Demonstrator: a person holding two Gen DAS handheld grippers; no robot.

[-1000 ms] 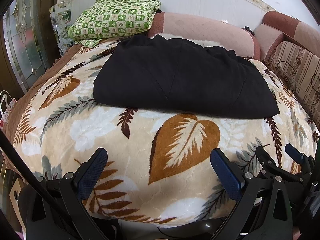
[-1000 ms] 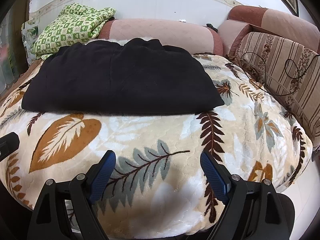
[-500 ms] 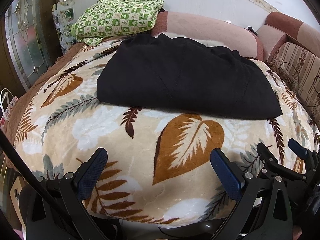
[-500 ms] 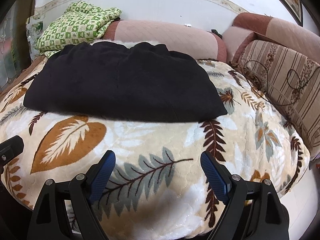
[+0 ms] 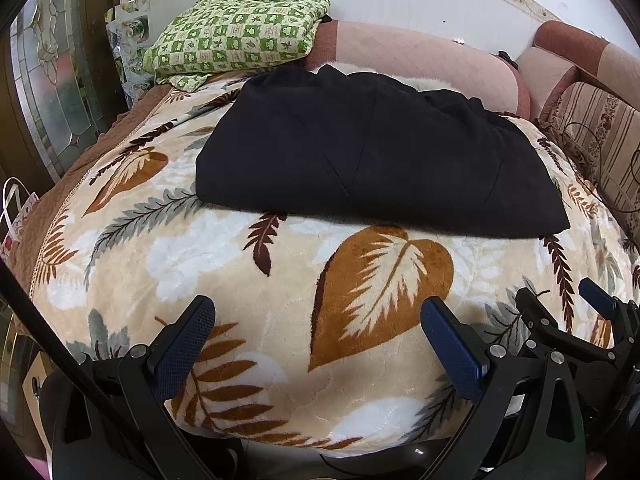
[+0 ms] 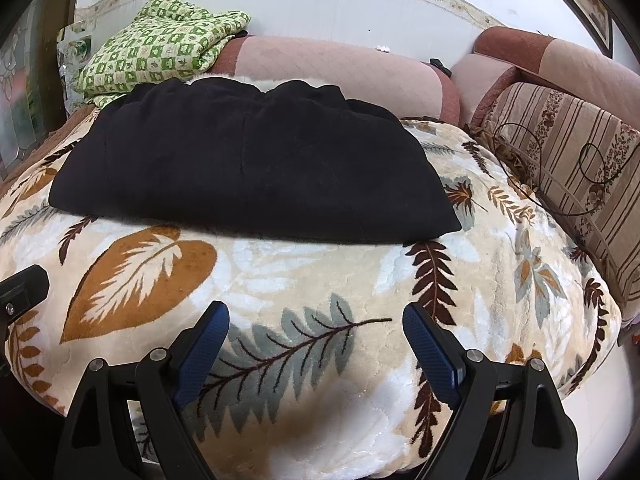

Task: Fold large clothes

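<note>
A large black garment (image 5: 372,156) lies folded flat into a wide rectangle on a leaf-patterned blanket (image 5: 360,292); it also shows in the right wrist view (image 6: 252,164). My left gripper (image 5: 316,320) is open and empty, hovering over the blanket's near edge, well short of the garment. My right gripper (image 6: 316,328) is open and empty, also over the near edge. The right gripper shows at the right edge of the left wrist view (image 5: 560,312).
A folded green checked cloth (image 5: 236,36) sits at the back left on a pink sofa back (image 5: 420,60). A striped cushion (image 6: 572,160) stands on the right. A glass door (image 5: 52,92) and a paper bag (image 5: 16,220) are at the left.
Both grippers have drifted slightly down and back, so the garment sits a little higher and farther right in view. The garment has not moved. Both grippers stay open.
</note>
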